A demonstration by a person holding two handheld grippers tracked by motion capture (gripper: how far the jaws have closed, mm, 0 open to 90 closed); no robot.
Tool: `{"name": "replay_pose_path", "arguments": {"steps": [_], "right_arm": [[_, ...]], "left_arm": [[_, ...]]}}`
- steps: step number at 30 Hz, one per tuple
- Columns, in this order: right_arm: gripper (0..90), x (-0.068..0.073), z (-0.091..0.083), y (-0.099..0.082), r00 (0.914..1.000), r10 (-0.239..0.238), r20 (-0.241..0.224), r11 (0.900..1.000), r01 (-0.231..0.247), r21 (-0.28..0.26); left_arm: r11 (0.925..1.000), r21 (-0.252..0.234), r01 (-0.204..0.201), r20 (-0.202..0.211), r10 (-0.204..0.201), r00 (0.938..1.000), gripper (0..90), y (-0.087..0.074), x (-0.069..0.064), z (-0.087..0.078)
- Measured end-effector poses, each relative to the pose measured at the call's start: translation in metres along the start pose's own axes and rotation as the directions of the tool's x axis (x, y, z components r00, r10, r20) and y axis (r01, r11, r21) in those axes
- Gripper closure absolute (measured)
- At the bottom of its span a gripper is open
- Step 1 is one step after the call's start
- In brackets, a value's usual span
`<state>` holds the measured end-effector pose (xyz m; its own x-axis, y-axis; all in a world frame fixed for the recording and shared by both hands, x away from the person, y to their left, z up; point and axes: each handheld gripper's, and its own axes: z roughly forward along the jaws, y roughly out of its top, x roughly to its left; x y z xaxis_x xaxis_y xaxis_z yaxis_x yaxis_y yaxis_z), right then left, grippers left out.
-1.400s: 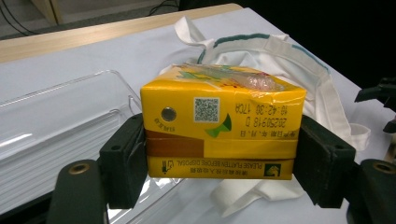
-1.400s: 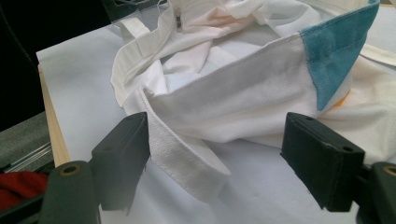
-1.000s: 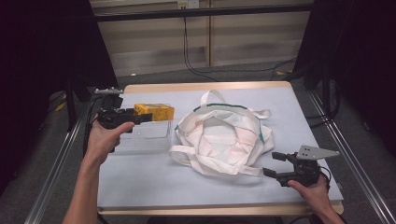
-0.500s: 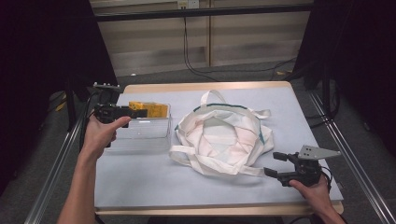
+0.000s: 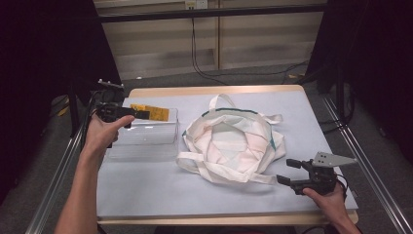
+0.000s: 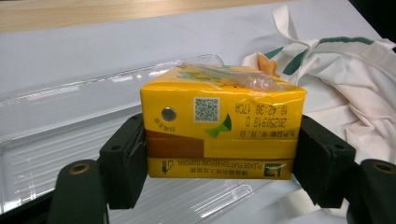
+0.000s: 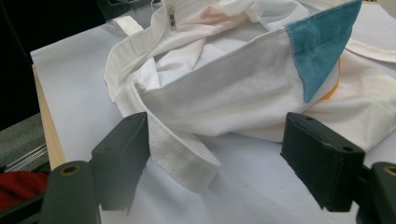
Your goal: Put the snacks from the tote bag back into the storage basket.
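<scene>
A yellow drink carton [image 6: 219,123] with a straw in a wrapper on top sits crosswise between the black jaws of my left gripper [image 6: 219,156], which is shut on it. In the high view, that gripper [image 5: 139,114] holds the carton [image 5: 153,113] over the far end of a clear plastic tray [image 5: 146,144]. A white tote bag [image 5: 234,144] with teal trim lies open at the table's middle. My right gripper [image 5: 288,171] rests near the front right, open. In the right gripper view a bag strap [image 7: 180,151] lies just ahead of the right gripper [image 7: 217,158], by one jaw.
The table [image 5: 160,195] has a pale blue-white top with a wooden rim. Metal rails run along both sides. Cables hang against the back wall, and the surroundings are dark.
My left gripper has carried the carton a little to the left and toward the far edge, above the tray. The right gripper and the bag have stayed still.
</scene>
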<state>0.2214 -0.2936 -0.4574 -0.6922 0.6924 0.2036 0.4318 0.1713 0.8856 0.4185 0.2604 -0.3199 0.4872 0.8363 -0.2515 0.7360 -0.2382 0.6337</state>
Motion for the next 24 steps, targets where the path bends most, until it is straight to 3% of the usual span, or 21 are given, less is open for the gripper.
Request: {"name": "replay_pose_path", "arguments": {"steps": [3,4,7,12,24], "right_arm": [[23.5,0.002,-0.002,-0.001,1.0,-0.001,0.003,1.0,0.001,-0.003],[23.5,0.002,-0.003,-0.002,1.0,-0.002,0.005,1.0,0.002,-0.002],[23.5,0.002,-0.006,-0.003,0.9999,0.002,0.012,1.0,-0.002,-0.005],[23.5,0.003,-0.009,-0.004,0.9997,0.007,0.022,1.0,-0.007,-0.006],[23.5,0.006,-0.007,-0.003,0.9998,0.0,0.022,1.0,0.0,0.001]], "left_arm": [[1.0,0.008,0.003,-0.005,-0.003,1.0,27.8,0.003,0.0,0.001],[0.9998,-0.001,0.022,-0.002,-0.022,0.9997,27.8,0.004,-0.001,0.002],[0.9993,0.037,0.006,-0.011,-0.006,0.9999,27.8,0.006,0.001,0.006],[0.9982,0.057,0.018,-0.029,-0.017,0.9994,27.8,0.012,0.004,0.01],[0.9879,0.145,0.055,-0.076,-0.044,0.9961,27.9,0.025,0.008,0.03]]}}
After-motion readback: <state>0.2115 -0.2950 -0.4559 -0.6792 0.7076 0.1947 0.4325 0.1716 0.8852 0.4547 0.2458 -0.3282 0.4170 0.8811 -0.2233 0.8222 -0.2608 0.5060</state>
